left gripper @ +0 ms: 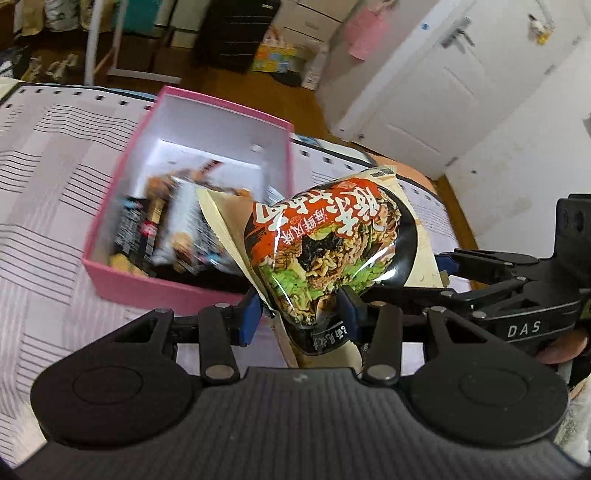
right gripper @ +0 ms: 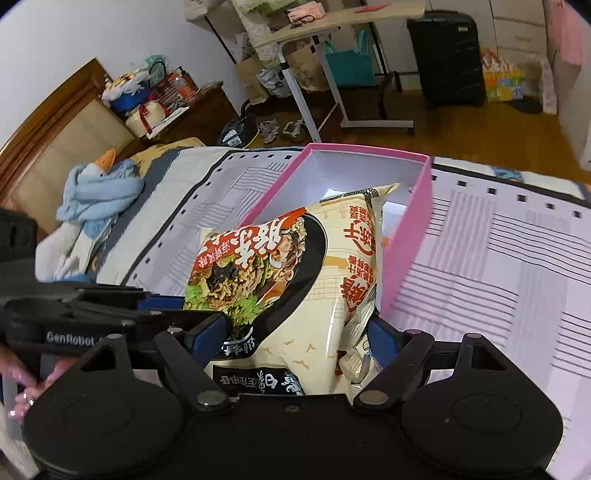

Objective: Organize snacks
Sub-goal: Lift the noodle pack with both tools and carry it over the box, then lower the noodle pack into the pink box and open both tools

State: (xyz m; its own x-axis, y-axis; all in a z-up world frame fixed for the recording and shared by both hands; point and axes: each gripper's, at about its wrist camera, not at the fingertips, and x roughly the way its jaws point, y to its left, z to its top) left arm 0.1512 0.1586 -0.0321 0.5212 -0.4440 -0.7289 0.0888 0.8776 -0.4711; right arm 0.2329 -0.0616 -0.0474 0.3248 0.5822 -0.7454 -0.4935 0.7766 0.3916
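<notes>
A cream noodle packet [left gripper: 332, 243] with a red, black and green picture hangs above the bed, just in front of the pink box [left gripper: 122, 284]. My left gripper [left gripper: 301, 314] is shut on the packet's lower end, its blue pads [left gripper: 251, 314] pinching it. In the right wrist view the same packet [right gripper: 295, 280] fills the wide gap of my right gripper [right gripper: 295, 339], whose pads touch both its sides. The right gripper's arm [left gripper: 498, 280] reaches in from the right. The white-lined box [right gripper: 417, 221] holds several snack packets [left gripper: 173, 236].
The box lies on a bed with a striped lilac cover [right gripper: 480, 277]. A blue towel [right gripper: 99, 192] is heaped near the wooden headboard [right gripper: 48, 122]. Beyond the bed are a white rolling table [right gripper: 332, 22], a black suitcase [right gripper: 447, 55], shoes and a white door [left gripper: 424, 92].
</notes>
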